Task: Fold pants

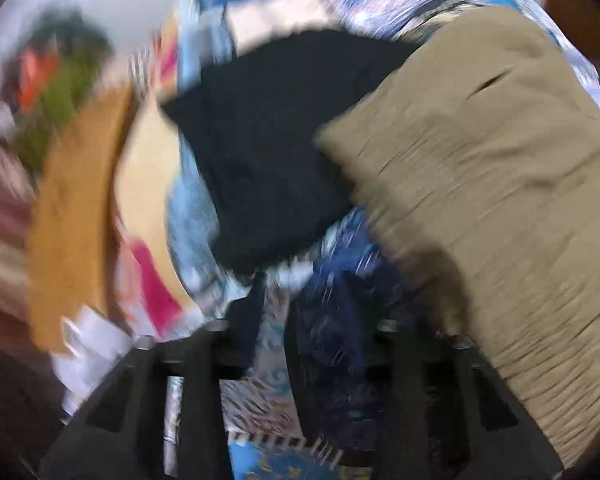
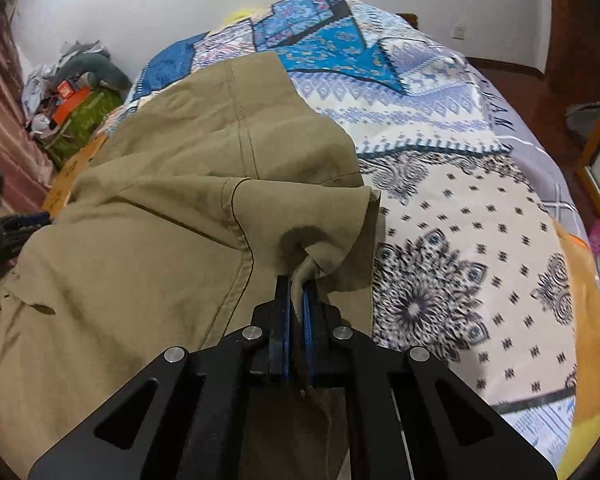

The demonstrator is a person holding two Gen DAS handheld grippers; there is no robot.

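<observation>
Looking first through the left wrist view, heavily blurred, I see my left gripper above the patterned bedspread, its fingers partly apart with only the spread showing between them; whether anything is pinched I cannot tell. The khaki pants fill the right of this view, overlapping a dark navy garment that the other camera does not show, and a brown board stands at the bed's left edge. Turning to the right wrist view, which is sharp, my right gripper is clamped tight on a small bunched tab of the khaki pants, the cloth puckering into the blue pads. The pants lie rumpled across the left half of the bedspread, one stitched seam running up the middle. Only this view shows the grip itself and the clutter by the wall. I judge the fabric to be a light, soft woven cotton, limp and not slippery, so it will sag between holds; hems, the waistband and seams should give the firmest purchase.
</observation>
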